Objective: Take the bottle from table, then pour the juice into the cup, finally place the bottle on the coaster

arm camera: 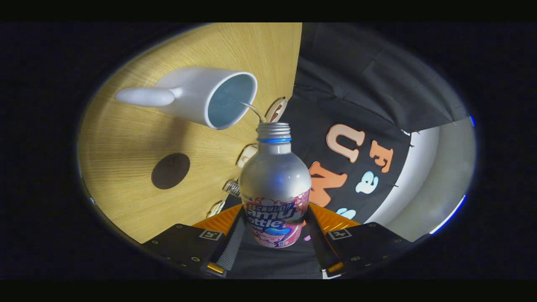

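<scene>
Here the hand-held gripper (275, 235) clamps the bottle (275, 184) between both fingers, tipped so a thin stream arcs from its open neck into the white cup (209, 98) — pouring underway. The dark coaster (170, 170) waits bare on the wooden bench (126, 138); black cloth walls the booth.

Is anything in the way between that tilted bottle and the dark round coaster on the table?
Nothing visible. The bottle, clamped in the gripper, pours a thin stream into the white cup; bare wooden table lies between it and the coaster.
</scene>
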`<action>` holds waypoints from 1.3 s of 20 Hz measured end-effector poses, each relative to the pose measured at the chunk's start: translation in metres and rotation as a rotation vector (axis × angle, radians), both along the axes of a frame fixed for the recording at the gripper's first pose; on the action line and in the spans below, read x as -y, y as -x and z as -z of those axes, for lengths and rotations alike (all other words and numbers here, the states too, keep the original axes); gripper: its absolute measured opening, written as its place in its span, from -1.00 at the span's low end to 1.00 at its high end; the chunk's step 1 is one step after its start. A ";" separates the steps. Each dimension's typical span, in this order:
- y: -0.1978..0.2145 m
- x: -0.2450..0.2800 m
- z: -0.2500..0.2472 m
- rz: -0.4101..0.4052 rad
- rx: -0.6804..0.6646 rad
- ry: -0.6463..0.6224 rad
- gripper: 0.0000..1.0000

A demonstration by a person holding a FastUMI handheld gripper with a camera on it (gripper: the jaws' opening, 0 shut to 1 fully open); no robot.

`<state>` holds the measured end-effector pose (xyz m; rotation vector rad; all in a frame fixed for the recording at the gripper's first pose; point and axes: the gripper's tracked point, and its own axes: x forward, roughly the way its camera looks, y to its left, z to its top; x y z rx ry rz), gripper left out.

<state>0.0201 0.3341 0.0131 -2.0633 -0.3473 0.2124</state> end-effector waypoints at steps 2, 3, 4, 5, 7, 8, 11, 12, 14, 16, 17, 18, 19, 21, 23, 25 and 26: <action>-0.002 0.001 -0.002 -0.002 0.011 0.010 0.51; -0.002 0.001 -0.003 0.000 0.016 0.013 0.51; -0.002 0.001 -0.003 0.000 0.018 0.015 0.51; -0.001 0.002 -0.003 0.004 0.016 0.017 0.51; -0.003 0.002 -0.003 0.006 0.015 0.022 0.51; -0.003 0.002 -0.004 0.007 0.017 0.024 0.51; -0.002 0.002 -0.004 0.008 0.024 0.032 0.51; -0.002 0.001 -0.006 0.006 0.029 0.040 0.51; -0.002 0.001 -0.006 0.005 0.029 0.045 0.51; -0.003 0.001 -0.006 0.005 0.033 0.043 0.51; -0.002 0.001 -0.006 0.005 0.034 0.045 0.51; -0.002 0.001 -0.006 0.007 0.034 0.046 0.51; -0.002 0.002 -0.006 0.010 0.031 0.049 0.51; -0.002 0.001 -0.006 0.011 0.029 0.053 0.51; -0.004 0.003 -0.007 0.011 0.029 0.053 0.51; -0.003 0.003 -0.007 0.015 0.031 0.056 0.51; -0.003 0.002 -0.008 0.013 0.036 0.062 0.51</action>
